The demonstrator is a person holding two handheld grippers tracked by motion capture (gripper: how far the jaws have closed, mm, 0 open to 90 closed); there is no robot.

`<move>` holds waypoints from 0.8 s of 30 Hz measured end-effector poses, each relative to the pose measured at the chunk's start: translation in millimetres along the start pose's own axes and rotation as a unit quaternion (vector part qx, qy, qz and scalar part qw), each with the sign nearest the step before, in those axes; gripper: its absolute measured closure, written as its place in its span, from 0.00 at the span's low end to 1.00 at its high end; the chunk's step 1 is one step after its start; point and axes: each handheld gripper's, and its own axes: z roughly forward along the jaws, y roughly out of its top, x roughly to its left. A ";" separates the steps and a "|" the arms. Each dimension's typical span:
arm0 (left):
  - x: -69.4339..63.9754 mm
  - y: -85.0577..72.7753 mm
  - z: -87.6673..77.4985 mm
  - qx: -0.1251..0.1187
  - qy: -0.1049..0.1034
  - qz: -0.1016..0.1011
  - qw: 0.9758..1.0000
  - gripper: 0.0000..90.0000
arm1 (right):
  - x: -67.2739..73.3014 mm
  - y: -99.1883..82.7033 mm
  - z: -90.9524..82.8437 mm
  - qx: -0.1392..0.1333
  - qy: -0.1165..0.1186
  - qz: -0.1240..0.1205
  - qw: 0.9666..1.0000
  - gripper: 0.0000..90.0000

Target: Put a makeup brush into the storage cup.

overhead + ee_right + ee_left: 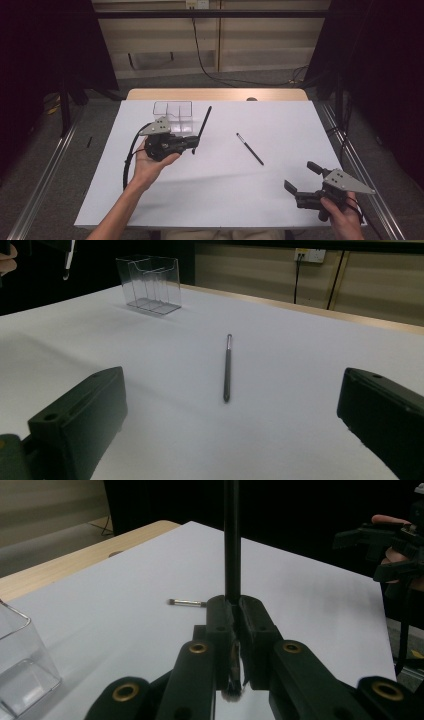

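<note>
From the high view we looked down on a white table (pixel 220 190) with a wooden strip along its far edge and dark floor around it. Our left hand (pixel 150 165) held the left gripper (pixel 192 144) over the left half of the table, its jaws pressed together on a long black pen (pixel 204 124) that rose at a slant from the jaws toward the far side. In the left gripper view that pen (pixel 232 540) stood straight up out of the closed jaws, with its lower tip showing beneath them. Just beyond this gripper, at the far left of the table, stood a clear plastic organizer (pixel 173 114) divided into compartments; the pen's upper end was just beside its right wall, and we could not tell whether they touched. A second pen (pixel 250 149), dark with a pale tip, lay flat near the middle of the table, well apart from both grippers. Our right hand (pixel 342 212) held the right gripper (pixel 303 178) near the front right corner, its jaws spread wide and holding nothing. In the right gripper view the lying pen (pixel 227 367) sat between those open jaws, farther out on the table, with the organizer (pixel 148 284) beyond it to the left.
</note>
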 end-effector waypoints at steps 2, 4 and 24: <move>-3.0 -0.1 3.5 0.009 0.001 0.000 1.000 0.94 | 0.0 0.0 0.3 0.001 0.001 0.000 1.000 0.00; -5.9 -0.5 6.8 0.012 -0.007 0.003 1.000 0.94 | 0.1 0.2 0.7 0.001 0.000 -0.001 1.000 0.00; -41.7 11.5 25.0 0.053 -0.079 0.016 0.995 0.93 | -0.5 -0.1 0.7 0.001 0.000 0.000 1.000 0.00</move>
